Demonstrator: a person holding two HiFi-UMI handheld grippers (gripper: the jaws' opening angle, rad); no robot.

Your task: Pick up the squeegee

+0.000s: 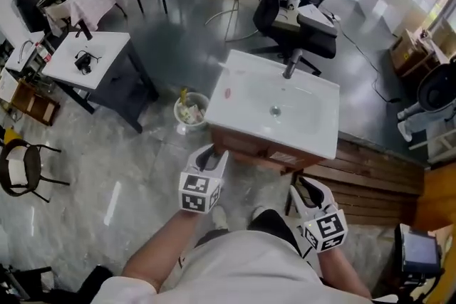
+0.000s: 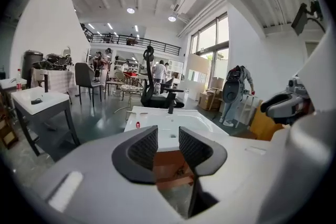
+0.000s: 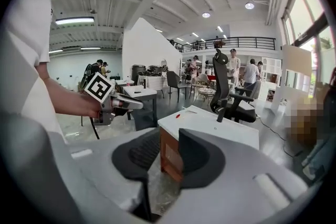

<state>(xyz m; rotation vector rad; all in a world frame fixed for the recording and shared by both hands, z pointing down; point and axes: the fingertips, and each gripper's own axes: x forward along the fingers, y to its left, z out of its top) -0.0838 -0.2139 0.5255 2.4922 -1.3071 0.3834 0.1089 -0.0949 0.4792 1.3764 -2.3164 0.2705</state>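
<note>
A white washbasin (image 1: 246,67) on a wooden cabinet stands ahead of me, with a dark faucet (image 1: 291,67) at its far rim. A small red object (image 1: 228,92) lies on the basin's left ledge, also in the left gripper view (image 2: 137,125) and the right gripper view (image 3: 178,116); I cannot tell whether it is the squeegee. My left gripper (image 1: 210,157) hovers just short of the basin's near left corner, jaws apart and empty (image 2: 168,136). My right gripper (image 1: 308,189) is lower right, beside the cabinet, also open and empty (image 3: 169,139).
A small waste bin (image 1: 190,112) with rubbish stands left of the cabinet. A black office chair (image 1: 296,11) is behind the basin, a white table (image 1: 92,57) to the far left, and wooden decking (image 1: 377,178) to the right. People stand in the background.
</note>
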